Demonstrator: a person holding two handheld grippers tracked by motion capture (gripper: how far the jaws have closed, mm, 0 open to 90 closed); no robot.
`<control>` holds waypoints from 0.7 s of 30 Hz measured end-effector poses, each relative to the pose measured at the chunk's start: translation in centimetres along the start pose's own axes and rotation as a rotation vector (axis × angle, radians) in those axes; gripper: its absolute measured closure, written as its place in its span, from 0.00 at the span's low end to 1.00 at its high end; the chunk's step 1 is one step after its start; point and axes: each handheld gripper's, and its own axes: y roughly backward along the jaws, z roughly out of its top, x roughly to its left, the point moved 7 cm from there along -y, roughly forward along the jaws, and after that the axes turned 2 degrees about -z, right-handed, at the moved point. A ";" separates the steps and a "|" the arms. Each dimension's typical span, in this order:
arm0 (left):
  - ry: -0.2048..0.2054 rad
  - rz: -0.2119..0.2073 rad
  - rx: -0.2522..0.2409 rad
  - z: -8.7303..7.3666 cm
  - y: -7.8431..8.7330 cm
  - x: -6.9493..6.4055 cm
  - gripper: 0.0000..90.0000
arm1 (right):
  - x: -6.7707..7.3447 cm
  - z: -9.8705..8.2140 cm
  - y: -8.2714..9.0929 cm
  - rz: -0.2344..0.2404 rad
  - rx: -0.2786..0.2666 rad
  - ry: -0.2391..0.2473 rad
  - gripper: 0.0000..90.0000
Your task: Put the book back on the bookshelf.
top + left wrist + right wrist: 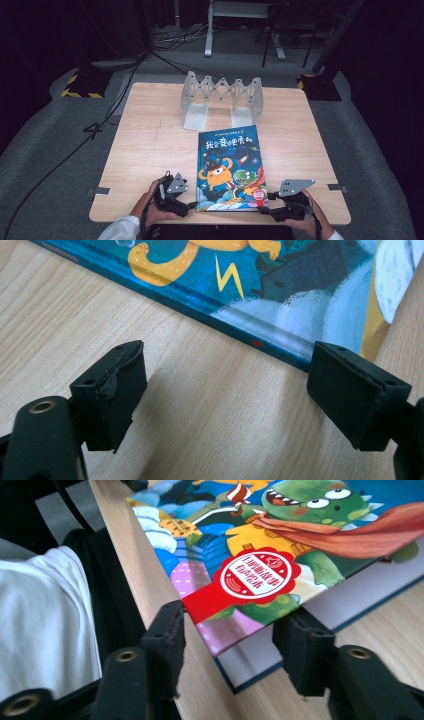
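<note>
High view: two hands are coming in from the near table edge, each holding a gripper. The left gripper [192, 205] is sitting just off the book's [231, 165] near-left corner, the right gripper [264, 210] at its near-right corner. The book is lying flat, cover up, on the wooden table [150, 145], near the front edge and a bit right of centre, spine side toward the left gripper.

In the left gripper view the jaws are standing wide apart over bare wood, nothing between them, pads touching nothing; the book's blue edge [235, 330] is running diagonally just beyond the tips, the right pad close beside its corner.

In the right gripper view the jaws are standing partly apart and straddling the book's corner [240, 630]. The front cover is lifting slightly off the white page block there. The pads are not pressing on it as far as I can tell; a gap is showing on the left side. A white sleeve [45, 620] is sitting at the left of that view.

Farther back, past the book's far edge, a grey folding bookstand [221, 97] is standing upright near the table's back edge, well apart from both grippers. Beyond the table, grey floor [50, 145] with cables and stand legs.
</note>
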 end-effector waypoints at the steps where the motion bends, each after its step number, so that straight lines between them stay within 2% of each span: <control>1: -0.001 0.000 0.000 0.0 0.0 0.0 0.18 | -0.1 0.2 0.0 0.011 -0.002 -0.009 0.48; 3: 0.000 0.000 0.000 0.0 0.0 0.0 0.18 | -0.3 0.7 0.0 0.029 -0.012 -0.017 0.42; 10: 0.002 0.001 0.000 0.0 0.0 0.0 0.18 | -0.5 2.0 0.2 0.095 -0.041 -0.023 0.34; 12: 0.001 0.001 0.000 0.0 0.0 0.0 0.18 | -0.6 2.3 0.1 0.125 -0.054 -0.053 0.30; 15: 0.001 0.002 0.001 0.0 0.0 0.0 0.18 | -0.6 2.1 0.0 0.141 -0.068 -0.080 0.31; 18: 0.001 0.004 0.001 0.0 0.0 0.0 0.18 | -0.3 1.6 0.5 0.175 -0.073 -0.075 0.29; 21: 0.003 0.004 0.000 0.0 0.0 0.0 0.18 | -0.4 1.4 0.4 0.163 -0.077 -0.064 0.29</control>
